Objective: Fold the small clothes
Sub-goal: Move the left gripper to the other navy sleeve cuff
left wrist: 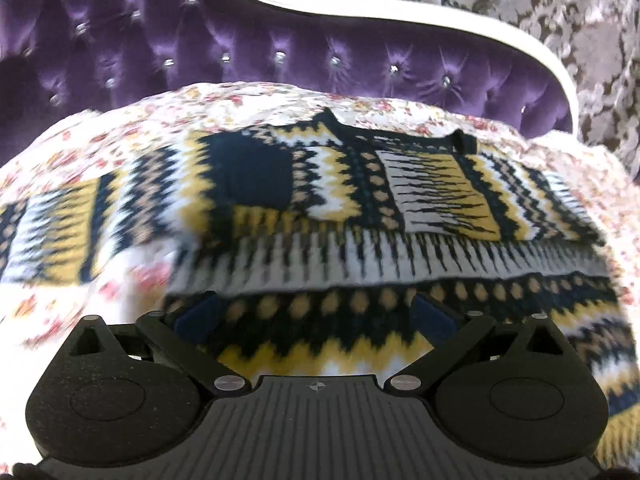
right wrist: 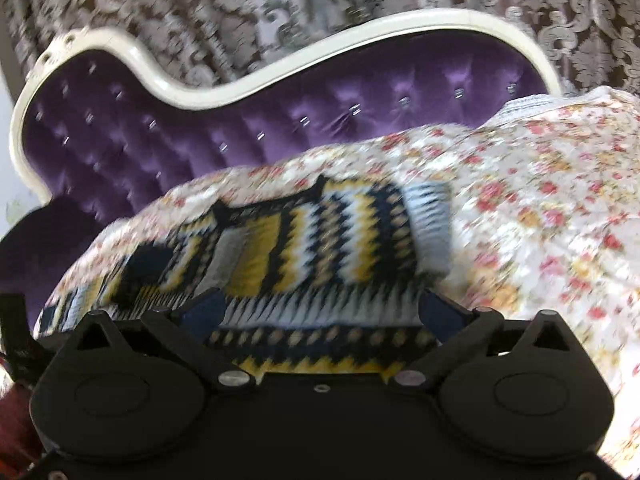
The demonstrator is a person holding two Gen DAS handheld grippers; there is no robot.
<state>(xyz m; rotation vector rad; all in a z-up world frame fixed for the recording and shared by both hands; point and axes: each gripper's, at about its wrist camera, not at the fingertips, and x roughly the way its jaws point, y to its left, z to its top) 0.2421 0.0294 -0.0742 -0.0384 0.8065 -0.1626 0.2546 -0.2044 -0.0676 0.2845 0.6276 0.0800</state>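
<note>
— While the feed is a bit smeared, can you place the sweater for me?

— Yes. From the left wrist view, the patterned sweater [left wrist: 340, 208] lies spread flat on the floral bedspread [left wrist: 132, 120], collar [left wrist: 396, 134] toward the far side, one sleeve stretched off to the left. Its near part, the band of tan dots on navy and the yellow zigzag below, runs right under my left gripper [left wrist: 318, 312] and fills the gap between the two fingers.

— Is that gripper holding it?

— No. Its fingers [left wrist: 198, 314] stand wide apart, with knit showing between them. I can't tell whether the tips touch the fabric or hover just above.

— And the other side?

— In the right wrist view the sweater [right wrist: 320, 236] lies ahead and slightly left of my right gripper [right wrist: 322, 312], with the hem edge close under the fingers. Those fingers [right wrist: 206, 312] are spread wide as well, nothing pinched between them. The sweater's right edge stops just short of the right finger line; beyond that it is bare bedspread [right wrist: 540, 220], bunched up higher toward the far right.

— What's past the bed?

— A purple tufted headboard [right wrist: 200, 128] with a curved white frame [right wrist: 160, 84] stands just behind the bedspread, and a grey-brown damask curtain [right wrist: 280, 12] hangs behind that. Both views are blurred toward the near edge, so finer detail of the hem is lost.
</note>
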